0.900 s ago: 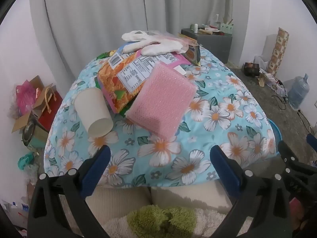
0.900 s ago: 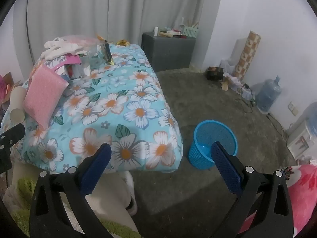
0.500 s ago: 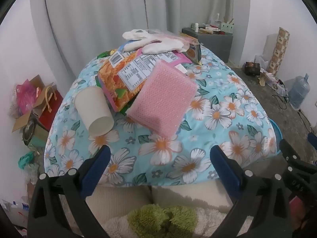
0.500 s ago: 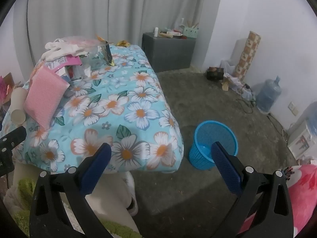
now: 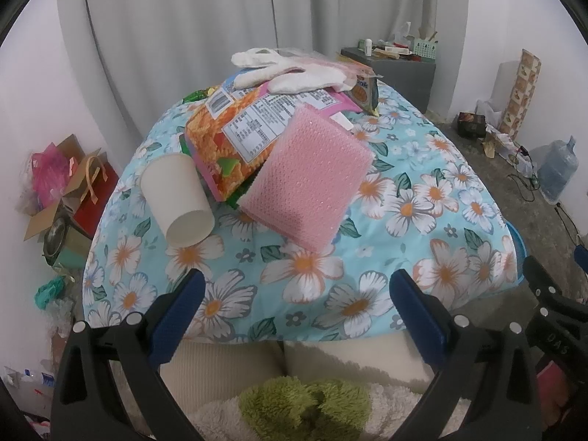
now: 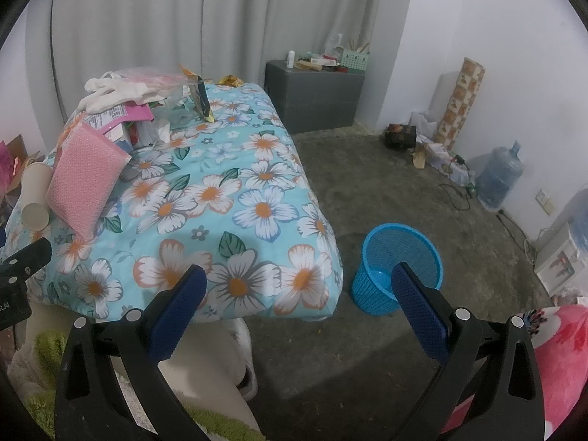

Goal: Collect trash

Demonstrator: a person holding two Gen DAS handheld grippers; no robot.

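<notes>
Trash is piled on a table under a flowered blue cloth [image 5: 433, 198]. A white paper cup [image 5: 176, 198] lies on its side at the left. Beside it a pink bubble-wrap pouch [image 5: 308, 180] leans on an orange snack bag [image 5: 235, 136]. White gloves [image 5: 290, 70] and a small orange packet [image 5: 364, 93] top the far end of the pile. My left gripper [image 5: 294, 294] hangs open over the table's near edge, empty. My right gripper [image 6: 299, 286] is open and empty above the cloth's near right corner. A blue mesh basket [image 6: 397, 268] stands on the floor right of the table.
A grey cabinet [image 6: 316, 95] with small items stands at the back wall. A water jug [image 6: 499, 180], a patterned roll [image 6: 459, 103] and cables lie along the right wall. Boxes and bags [image 5: 62, 198] crowd the floor left of the table. Cream trouser legs [image 5: 286, 367] show below.
Both views have shifted slightly, with the table and pile sliding a little down and nearer in the frame. Both grippers stay open and empty.
</notes>
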